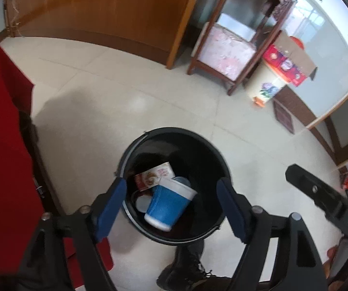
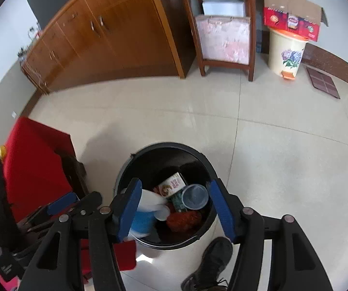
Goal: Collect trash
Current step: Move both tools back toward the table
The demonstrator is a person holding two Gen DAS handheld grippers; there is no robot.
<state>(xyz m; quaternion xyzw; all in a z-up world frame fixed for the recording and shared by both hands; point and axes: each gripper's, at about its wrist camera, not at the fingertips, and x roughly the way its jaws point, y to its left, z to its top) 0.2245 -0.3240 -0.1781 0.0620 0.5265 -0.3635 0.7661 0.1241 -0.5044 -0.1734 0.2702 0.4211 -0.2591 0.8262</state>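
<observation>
A black round trash bin [image 1: 212,150] stands on the tiled floor; it also shows in the right wrist view [image 2: 198,155]. Inside lie a blue and white paper cup [image 1: 168,202], a printed carton [image 1: 155,175], a clear plastic lid [image 2: 195,197] and a red crumpled item [image 2: 183,219]. My left gripper [image 1: 171,208] is open and empty, hovering above the bin's mouth. My right gripper [image 2: 174,208] is open and empty, also above the bin. The right gripper's body [image 1: 326,201] shows at the right of the left wrist view.
A table with a red cloth [image 2: 35,165] stands left of the bin. A wooden cabinet [image 2: 106,34], a wooden stand [image 2: 225,36] and a cream pedal bin [image 2: 288,53] topped by a cardboard box [image 2: 292,17] line the far wall. A shoe [image 2: 210,264] is beside the bin.
</observation>
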